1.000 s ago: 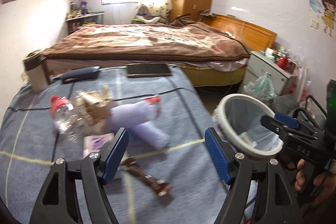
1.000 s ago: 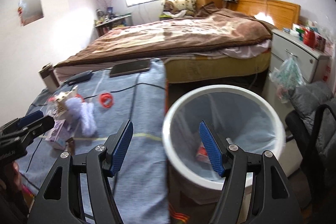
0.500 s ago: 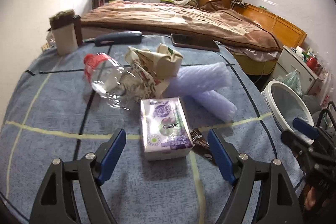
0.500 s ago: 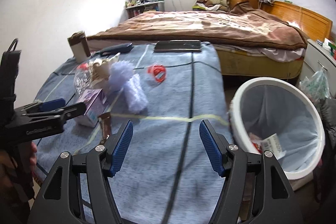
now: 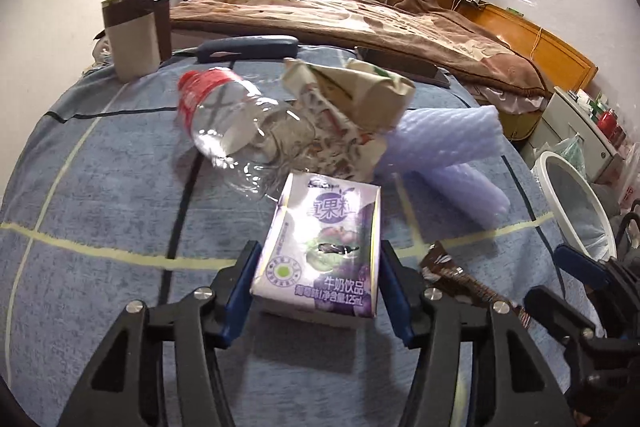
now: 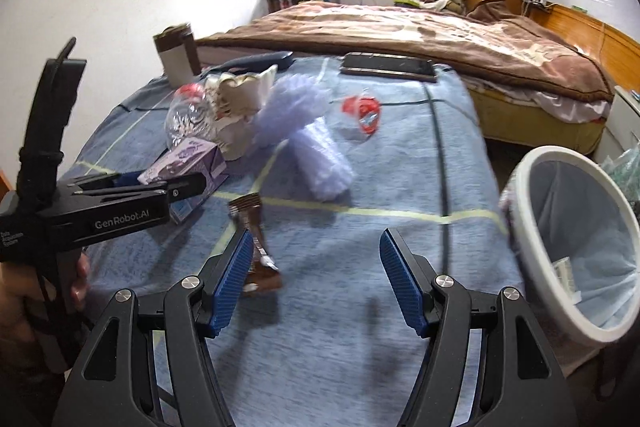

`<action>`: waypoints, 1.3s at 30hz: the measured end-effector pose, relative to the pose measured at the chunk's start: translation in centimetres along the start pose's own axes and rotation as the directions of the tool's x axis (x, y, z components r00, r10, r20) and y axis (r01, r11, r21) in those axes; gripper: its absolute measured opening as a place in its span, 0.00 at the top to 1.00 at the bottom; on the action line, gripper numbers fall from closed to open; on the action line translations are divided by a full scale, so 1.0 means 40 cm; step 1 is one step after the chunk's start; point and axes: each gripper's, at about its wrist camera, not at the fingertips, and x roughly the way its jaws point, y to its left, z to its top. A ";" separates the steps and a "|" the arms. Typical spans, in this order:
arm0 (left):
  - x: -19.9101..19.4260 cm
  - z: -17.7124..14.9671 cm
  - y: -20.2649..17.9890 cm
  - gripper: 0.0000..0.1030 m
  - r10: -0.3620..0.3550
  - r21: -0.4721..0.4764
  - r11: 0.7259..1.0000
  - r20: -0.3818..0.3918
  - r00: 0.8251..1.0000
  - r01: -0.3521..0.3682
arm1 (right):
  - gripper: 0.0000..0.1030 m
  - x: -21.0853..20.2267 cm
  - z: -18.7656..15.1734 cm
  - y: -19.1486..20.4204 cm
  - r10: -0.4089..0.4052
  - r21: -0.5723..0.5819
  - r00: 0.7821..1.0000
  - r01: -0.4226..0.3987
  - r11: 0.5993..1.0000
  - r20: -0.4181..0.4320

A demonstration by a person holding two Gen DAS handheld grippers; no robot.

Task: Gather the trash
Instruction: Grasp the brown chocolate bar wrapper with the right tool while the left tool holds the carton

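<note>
A purple milk-drink carton [image 5: 324, 251] lies on the blue cloth between the jaws of my left gripper [image 5: 318, 271], whose pads stand at its two sides; the carton also shows in the right wrist view [image 6: 188, 163]. Behind it lie a clear bottle with a red cap [image 5: 232, 123], a crumpled paper carton [image 5: 352, 99] and lavender foam rolls [image 5: 452, 155]. A brown snack wrapper [image 6: 254, 239] lies by the left pad of my open, empty right gripper [image 6: 316, 279]. The white bin [image 6: 576, 243] stands at the right, off the table edge.
A brown and beige cup [image 5: 134, 35], a dark blue case [image 5: 248, 49] and a phone [image 6: 388, 67] sit at the table's far edge. A red bottle label piece [image 6: 362, 111] lies mid-table. A bed [image 6: 400, 23] is beyond, with a white nightstand [image 5: 580, 123] at the right.
My left gripper swung from the bin side to the trash pile and moved in around the purple carton, its jaws narrowing. My right gripper swung from over the bin toward the table.
</note>
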 end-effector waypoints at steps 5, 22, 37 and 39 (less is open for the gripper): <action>-0.014 -0.006 0.043 0.43 0.006 -0.031 1.000 0.009 1.000 -0.006 | 0.35 0.028 0.003 0.035 0.011 -0.028 0.999 -0.011 1.000 -0.030; -0.055 -0.046 0.090 0.43 0.002 -0.070 0.998 0.016 1.000 -0.001 | 0.76 0.083 0.000 0.100 -0.016 -0.146 0.995 0.001 0.989 -0.101; -0.084 -0.059 0.024 0.43 -0.022 -0.027 0.999 0.030 0.999 0.023 | 0.83 0.056 -0.003 0.070 0.014 -0.070 0.997 -0.019 0.997 -0.071; -0.090 -0.058 0.014 0.43 -0.023 -0.019 1.000 0.034 0.999 0.024 | 0.83 0.048 -0.002 0.060 0.015 -0.051 0.998 -0.019 0.999 -0.061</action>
